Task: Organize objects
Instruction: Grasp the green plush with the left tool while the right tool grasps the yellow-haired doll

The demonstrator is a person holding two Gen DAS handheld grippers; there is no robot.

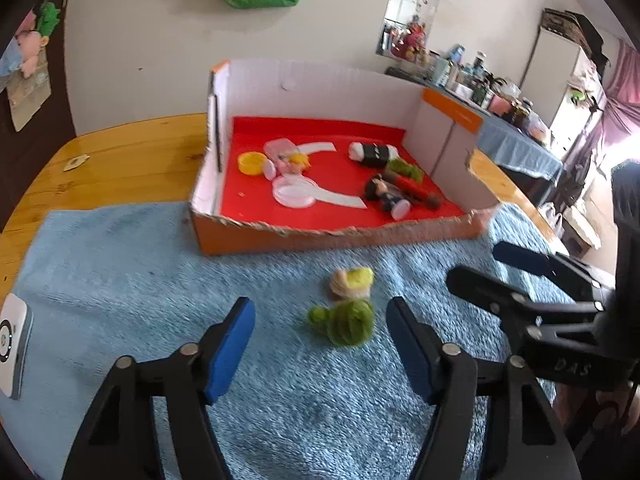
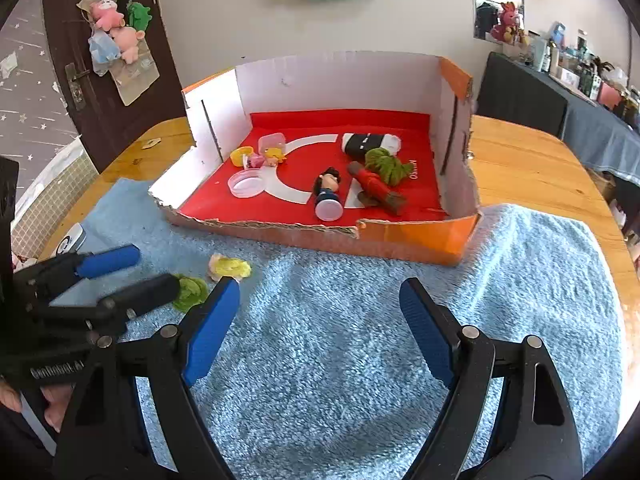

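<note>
A small doll with a yellow-haired head [image 1: 352, 280] and a green dress [image 1: 346, 322] lies on the blue towel [image 1: 120, 280]. My left gripper [image 1: 320, 344] is open, its fingers on either side of the doll and just short of it. It also shows in the right wrist view [image 2: 124, 276] next to the doll [image 2: 228, 268]. My right gripper [image 2: 320, 320] is open and empty over bare towel; in the left wrist view it [image 1: 484, 268] sits to the doll's right. The cardboard box [image 1: 340, 236] with a red floor holds several small toys.
In the box lie a dark-haired figure [image 2: 328, 192], a red-and-green figure [image 2: 376, 184], a black-and-white roll [image 2: 370, 142], a clear lid [image 2: 246, 184] and a pink doll [image 2: 266, 156]. A white device [image 1: 12, 344] lies at the towel's left edge. The wooden table [image 2: 528, 168] extends right.
</note>
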